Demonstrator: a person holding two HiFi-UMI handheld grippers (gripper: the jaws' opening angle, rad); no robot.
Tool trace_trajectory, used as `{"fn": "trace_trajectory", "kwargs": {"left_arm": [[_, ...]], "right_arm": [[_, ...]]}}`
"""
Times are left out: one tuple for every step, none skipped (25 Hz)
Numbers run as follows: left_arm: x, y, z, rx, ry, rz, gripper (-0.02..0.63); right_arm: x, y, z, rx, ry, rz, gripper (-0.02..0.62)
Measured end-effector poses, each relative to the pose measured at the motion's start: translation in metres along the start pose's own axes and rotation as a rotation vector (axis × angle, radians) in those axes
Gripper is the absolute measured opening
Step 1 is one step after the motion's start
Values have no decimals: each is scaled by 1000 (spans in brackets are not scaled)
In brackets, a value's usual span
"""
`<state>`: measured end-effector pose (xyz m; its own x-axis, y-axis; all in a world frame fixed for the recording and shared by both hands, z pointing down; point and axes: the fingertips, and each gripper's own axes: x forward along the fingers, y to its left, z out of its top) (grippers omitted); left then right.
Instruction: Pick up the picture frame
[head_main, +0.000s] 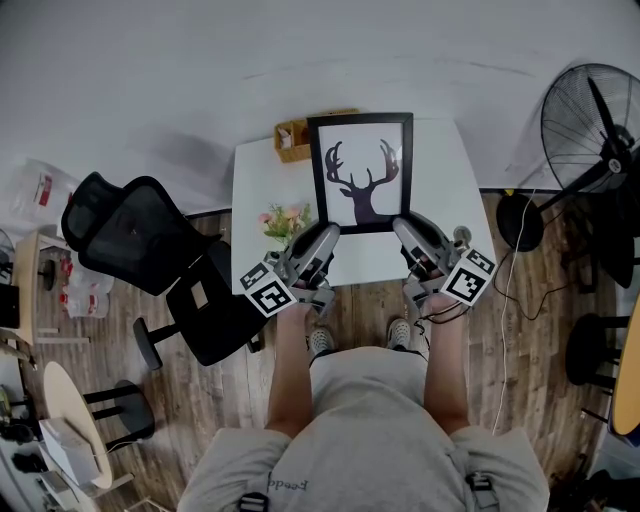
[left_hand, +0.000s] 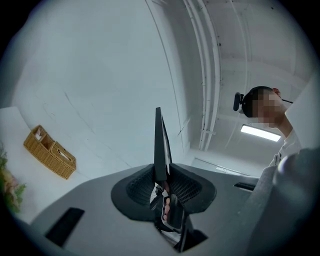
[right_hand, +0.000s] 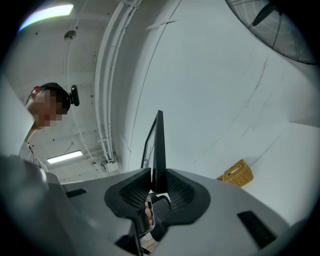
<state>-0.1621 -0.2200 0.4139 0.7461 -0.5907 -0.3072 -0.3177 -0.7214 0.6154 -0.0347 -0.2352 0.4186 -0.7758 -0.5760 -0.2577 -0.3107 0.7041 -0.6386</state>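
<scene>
Black picture frame (head_main: 360, 172) with a dark antlered deer head on white, at upper centre of the head view, in front of the white tabletop (head_main: 262, 185). Gripped at both lower corners: left claw (head_main: 318, 243) closed on the lower left corner, right claw (head_main: 410, 232) closed on the lower right. Seen edge-on in both gripper views as a thin dark strip rising straight up from between the ribbed pads (left_hand: 140, 187), pinched on both faces. Cannot tell whether lifted clear of the tabletop or resting on it. Wicker basket (head_main: 292, 140) just beside the frame's upper left corner, at the tabletop's far edge. Pink and yellow flowers (head_main: 284, 220) just left of the left claw. Black office chair (head_main: 150, 250) at left, standing fan (head_main: 590, 125) at upper right, wooden floor (head_main: 530, 340) below.
</scene>
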Motion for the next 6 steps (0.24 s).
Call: {"fn": "trace_trajectory", "kwargs": {"left_arm": [[0,0,0,-1,0,0,107],[-1,-1,-1,-1,-1,1,107],[-1,-1,-1,-1,-1,1,107],[-1,-1,-1,-1,-2,1,107],[-1,-1,-1,-1,-2,1,107],[-1,-1,-1,-1,-3,1,107]], "right_arm": [[0,0,0,1,1,0,98],[-1,1,-1,2,1,0,98],[-1,1,-1,2,0,1,98],[-1,1,-1,2,0,1,98],[-2,1,-1,2,-1,1,99],[-2,1,-1,3,-2,1,99]]}}
